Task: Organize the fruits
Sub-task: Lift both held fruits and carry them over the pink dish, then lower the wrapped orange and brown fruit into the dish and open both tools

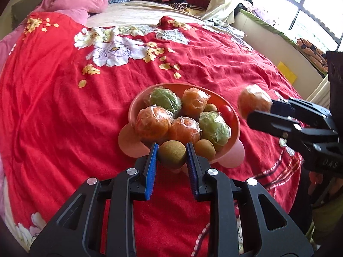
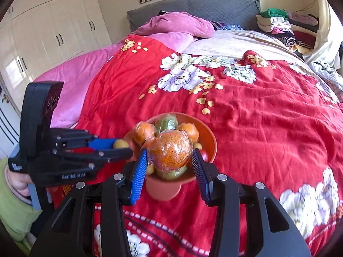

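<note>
Left wrist view, bed (image 1: 53, 111): red flowered cover, carrying the fruit.
Bowl (image 1: 234, 126): pink, on the bed, already holding wrapped oranges, green fruits and small brown ones.
Right hand-held gripper (image 2: 170, 156): pinching a wrapped orange (image 2: 169, 152) above the bowl.
Left hand-held gripper (image 1: 172, 152): clamped on a small brown fruit (image 1: 172, 154) at the bowl's near edge.
Progress: most fruit seems gathered; these two pieces are not yet set down.

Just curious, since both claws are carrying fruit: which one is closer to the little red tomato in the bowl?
Right. The right gripper, holding a wrapped orange, hangs just beside the tomato. The left gripper, clamping a small brown fruit, sits at the bowl's near rim, farther away.
</note>
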Tool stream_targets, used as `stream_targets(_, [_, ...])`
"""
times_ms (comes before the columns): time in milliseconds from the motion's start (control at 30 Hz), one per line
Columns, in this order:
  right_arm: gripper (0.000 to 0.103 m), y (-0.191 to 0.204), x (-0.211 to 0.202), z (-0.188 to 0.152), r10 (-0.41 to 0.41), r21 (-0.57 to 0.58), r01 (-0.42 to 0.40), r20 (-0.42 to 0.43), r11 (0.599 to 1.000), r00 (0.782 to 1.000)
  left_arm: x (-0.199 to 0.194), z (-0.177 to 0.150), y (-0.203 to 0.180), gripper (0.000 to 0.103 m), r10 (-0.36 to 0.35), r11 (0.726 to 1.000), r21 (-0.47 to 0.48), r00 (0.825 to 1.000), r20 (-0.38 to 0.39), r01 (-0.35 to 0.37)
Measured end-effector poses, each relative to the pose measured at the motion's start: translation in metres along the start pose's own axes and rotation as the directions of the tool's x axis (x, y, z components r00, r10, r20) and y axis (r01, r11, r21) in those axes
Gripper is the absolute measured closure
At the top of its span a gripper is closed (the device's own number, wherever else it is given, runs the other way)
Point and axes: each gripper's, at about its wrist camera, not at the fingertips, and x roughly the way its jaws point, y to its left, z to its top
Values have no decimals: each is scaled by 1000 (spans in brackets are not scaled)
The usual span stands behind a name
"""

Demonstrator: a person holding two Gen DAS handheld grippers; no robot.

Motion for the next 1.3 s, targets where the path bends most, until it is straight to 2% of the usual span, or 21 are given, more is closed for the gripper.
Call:
stream_targets(233, [62, -6, 31, 14, 44, -5, -44, -54, 999, 998, 13, 2, -1, 84, -5, 1000, 2, 1000, -19, 6])
stream_targets(400, [60, -5, 47, 15, 46, -3, -47, -93, 999, 995, 15, 2, -1, 84, -9, 1000, 7, 1000, -22, 9])
stream_targets(600, [45, -10, 36, 13, 58, 31, -57, -45, 998, 997, 17, 2, -1, 84, -14, 1000, 3, 1000, -23, 14])
stream_targets(933, [34, -16, 9, 9, 7, 39, -7, -7, 999, 1000, 17, 3, -1, 84, -20, 1000, -7, 1000, -21, 20])
stream_targets(1067, [31, -17, 4, 9, -8, 38, 8, 2, 999, 1000, 17, 4, -2, 79, -13, 1000, -9, 1000, -17, 13])
stream_targets(1233, [25, -15, -3, 11, -29, 29, 28, 22, 999, 999, 11, 5, -1, 66, 0, 1000, -15, 1000, -2, 0])
stream_targets(1300, [22, -14, -8, 12, -39, 25, 38, 34, 999, 999, 6, 6, -1, 65, 1, 1000, -15, 1000, 7, -1])
